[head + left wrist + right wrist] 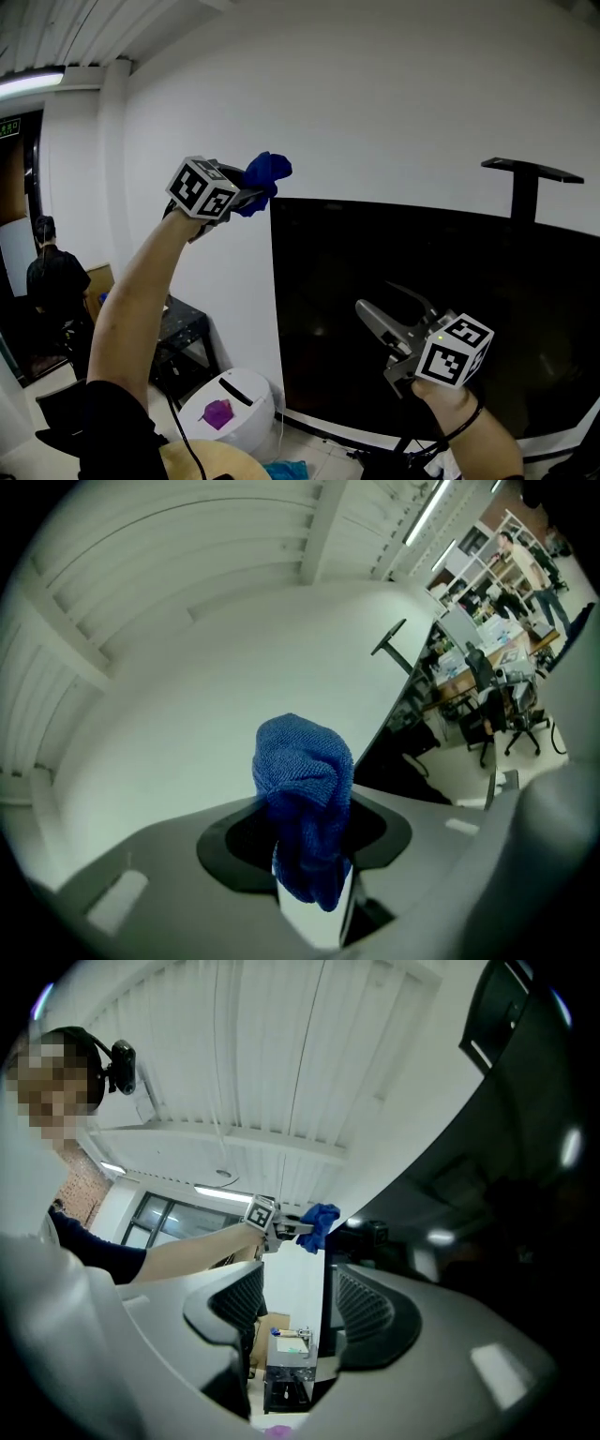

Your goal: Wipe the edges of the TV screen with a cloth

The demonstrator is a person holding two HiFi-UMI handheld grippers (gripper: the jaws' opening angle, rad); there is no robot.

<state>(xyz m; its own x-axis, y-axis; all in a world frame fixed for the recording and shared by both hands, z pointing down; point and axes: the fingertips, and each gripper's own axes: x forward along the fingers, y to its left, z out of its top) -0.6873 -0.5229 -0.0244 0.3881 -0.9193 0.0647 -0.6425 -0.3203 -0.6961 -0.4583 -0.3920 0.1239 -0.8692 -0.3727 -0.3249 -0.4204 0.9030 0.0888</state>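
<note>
One wide black TV point(431, 309) is filling our view, and we are holding the blue cloth point(266, 176) near its top left corner, clamped in the left gripper point(249, 197). We are aiming to press it flat along the edge, sliding steadily, with the right gripper point(375, 300), jaws apart and empty, hovering before the glass.

Loads of bare white wall point(375, 94) left of the TV screen point(487, 272) and above its top edge. That's a clear run where the left gripper point(251, 195) pinches the blue cloth point(267, 175) just beside the top left corner. Further right a black bracket point(531, 171) pokes up past the top edge. Down low it's tighter — a white bin point(251, 394) and a black cart point(186, 333) crowd the lower left corner, and the right gripper point(382, 307) hangs open-jawed before the glass.
</note>
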